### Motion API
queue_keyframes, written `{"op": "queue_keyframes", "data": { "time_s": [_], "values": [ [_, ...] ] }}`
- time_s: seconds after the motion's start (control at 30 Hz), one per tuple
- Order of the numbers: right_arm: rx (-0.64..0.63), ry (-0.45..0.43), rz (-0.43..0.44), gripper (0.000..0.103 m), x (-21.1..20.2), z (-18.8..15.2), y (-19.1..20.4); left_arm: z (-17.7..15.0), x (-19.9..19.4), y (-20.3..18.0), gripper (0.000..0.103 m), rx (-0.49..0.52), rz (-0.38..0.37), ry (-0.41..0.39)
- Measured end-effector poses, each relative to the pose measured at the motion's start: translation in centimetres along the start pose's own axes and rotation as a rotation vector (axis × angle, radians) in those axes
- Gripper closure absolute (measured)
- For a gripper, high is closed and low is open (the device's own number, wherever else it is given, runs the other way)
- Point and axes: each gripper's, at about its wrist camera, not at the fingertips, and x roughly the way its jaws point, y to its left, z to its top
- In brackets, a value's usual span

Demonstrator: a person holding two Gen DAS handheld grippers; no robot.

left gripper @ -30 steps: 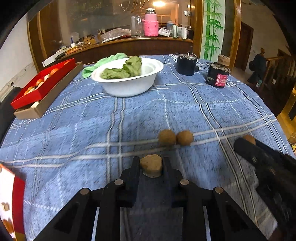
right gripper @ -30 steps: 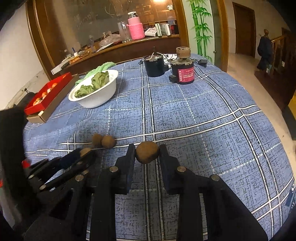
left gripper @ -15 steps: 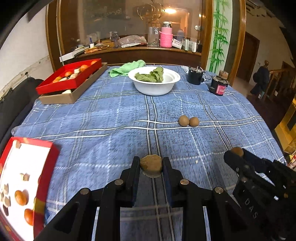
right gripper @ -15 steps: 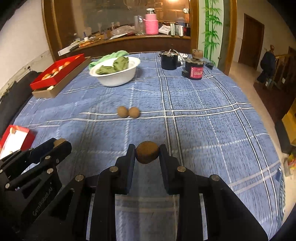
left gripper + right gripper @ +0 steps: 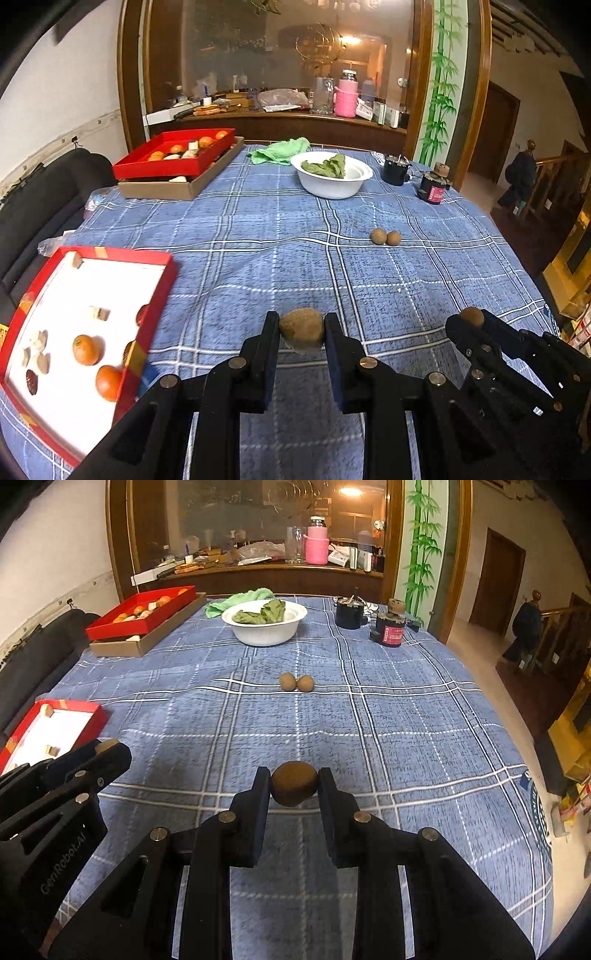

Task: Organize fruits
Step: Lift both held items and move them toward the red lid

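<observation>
a brown fruit (image 5: 302, 328) is clamped by the left gripper (image 5: 301, 330) — a round fruit (image 5: 294, 783) by the right gripper (image 5: 294, 784), jaws nearly closed.

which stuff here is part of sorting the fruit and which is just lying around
Part of the job:
left gripper, shut on a brown fruit
right gripper, shut on a round brown fruit
two brown fruits on the cloth
near red tray

Lying about:
white bowl of greens
green cloth
dark jar
</observation>
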Motion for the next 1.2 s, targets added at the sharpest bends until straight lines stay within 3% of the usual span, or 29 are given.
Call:
{"op": "queue_keyframes", "data": {
  "time_s": [0.6,1.07,1.2],
  "values": [
    [-0.051,-0.038,0.033,0.079,-3.0,-1.2,4.5,-1.7,-3.5,3.2,0.08,-0.017,0.035,-0.053],
    [-0.088,-0.11,0.071,0.078,-5.3,-1.9,6.7,-4.0,-9.3,5.1,0.08,-0.01,0.096,-0.302],
    [-0.102,-0.15,0.07,0.078,-6.2,-2.1,7.4,-4.0,-10.3,5.7,0.08,-0.02,0.104,-0.342]
  ]
}}
